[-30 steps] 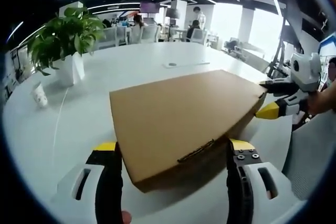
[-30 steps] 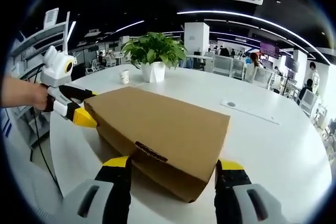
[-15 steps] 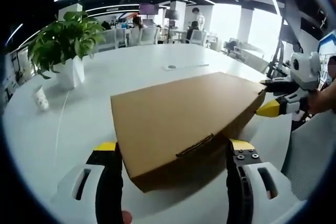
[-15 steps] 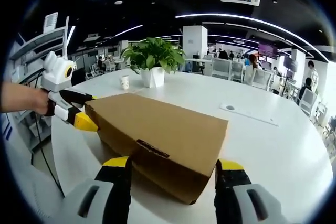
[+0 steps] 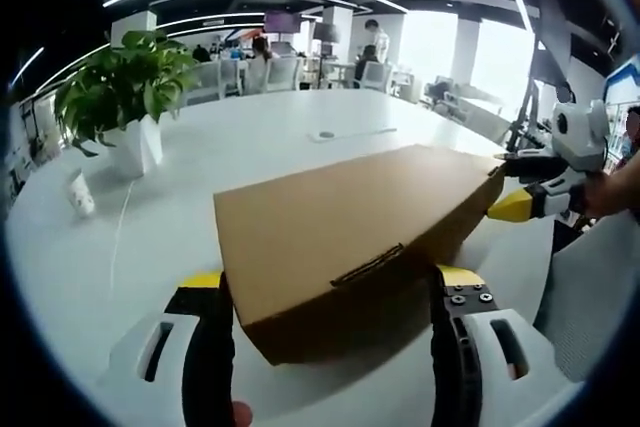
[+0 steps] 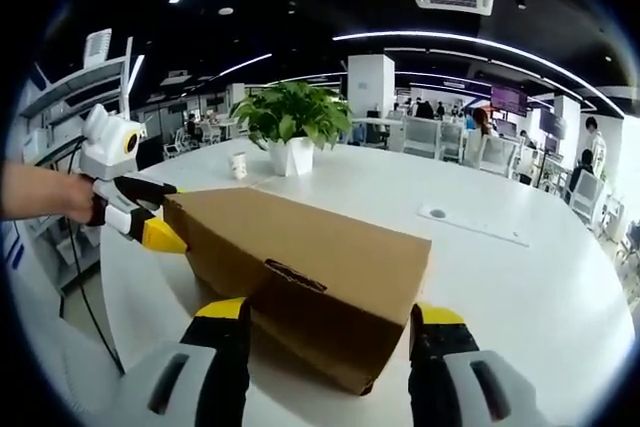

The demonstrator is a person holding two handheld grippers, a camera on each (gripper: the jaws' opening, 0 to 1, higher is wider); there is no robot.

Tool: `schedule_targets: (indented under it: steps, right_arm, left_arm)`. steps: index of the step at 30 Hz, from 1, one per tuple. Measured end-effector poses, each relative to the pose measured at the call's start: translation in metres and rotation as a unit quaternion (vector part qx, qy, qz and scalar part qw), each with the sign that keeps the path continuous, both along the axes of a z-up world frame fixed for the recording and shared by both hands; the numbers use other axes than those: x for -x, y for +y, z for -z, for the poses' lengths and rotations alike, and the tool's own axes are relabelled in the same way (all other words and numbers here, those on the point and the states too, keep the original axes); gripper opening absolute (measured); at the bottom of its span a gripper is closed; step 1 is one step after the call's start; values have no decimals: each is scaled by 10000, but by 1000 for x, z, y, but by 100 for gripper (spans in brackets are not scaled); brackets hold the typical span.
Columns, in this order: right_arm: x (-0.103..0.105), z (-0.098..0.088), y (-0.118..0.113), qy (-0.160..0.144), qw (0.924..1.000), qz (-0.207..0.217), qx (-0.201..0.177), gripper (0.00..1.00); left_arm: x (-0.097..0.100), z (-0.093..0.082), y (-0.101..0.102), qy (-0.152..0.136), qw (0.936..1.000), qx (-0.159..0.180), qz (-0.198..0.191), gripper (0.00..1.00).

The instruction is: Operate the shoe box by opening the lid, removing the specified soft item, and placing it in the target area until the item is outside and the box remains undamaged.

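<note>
A closed brown cardboard shoe box (image 5: pixel 350 227) (image 6: pixel 300 247) lies on a white round table (image 5: pixel 150 247). My left gripper (image 5: pixel 330 277) is open, its yellow-tipped jaws standing either side of one end of the box. My right gripper (image 6: pixel 330 311) is open too, its jaws straddling the opposite end. In the left gripper view the right gripper (image 5: pixel 515 185) sits at the box's far right corner, held by a hand (image 5: pixel 612 192). In the right gripper view the left gripper (image 6: pixel 150 212) sits at the box's far left corner. The lid's tuck flap (image 6: pixel 295 272) is shut.
A potted plant (image 5: pixel 120 87) (image 6: pixel 292 112) and a paper cup (image 5: pixel 82 194) (image 6: pixel 238 165) stand on the table beyond the box. A thin flat item (image 5: pixel 322 134) (image 6: pixel 470 222) lies farther off. Chairs and people fill the office behind.
The box's top now shows more edge-on in both views and more of its end faces is visible. Both grippers stay at the box's ends with their jaws apart.
</note>
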State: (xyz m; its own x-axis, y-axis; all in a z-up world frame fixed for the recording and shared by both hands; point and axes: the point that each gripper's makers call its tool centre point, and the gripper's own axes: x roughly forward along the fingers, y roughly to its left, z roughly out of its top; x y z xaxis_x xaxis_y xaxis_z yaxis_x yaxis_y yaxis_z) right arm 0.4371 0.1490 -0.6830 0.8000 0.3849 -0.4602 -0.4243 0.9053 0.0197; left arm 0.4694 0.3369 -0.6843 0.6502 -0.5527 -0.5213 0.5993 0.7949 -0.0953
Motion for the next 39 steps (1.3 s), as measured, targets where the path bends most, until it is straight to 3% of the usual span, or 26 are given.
schedule_targets:
  steps: [18,25,39]
  right_arm:
    - [-3,-17,0,-139,9998,-104,15,62]
    - [-3,-20,-2,-215,9995,-142,170,59]
    - [-7,-29,-5,-264,9995,-82,127,55]
  left_arm:
    - [-4,-11,1,-157,9999,-47,16,79]
    - [-4,-16,2,-222,9998,-21,10,79]
    - [-7,-23,3,-315,9995,-38,-28,78]
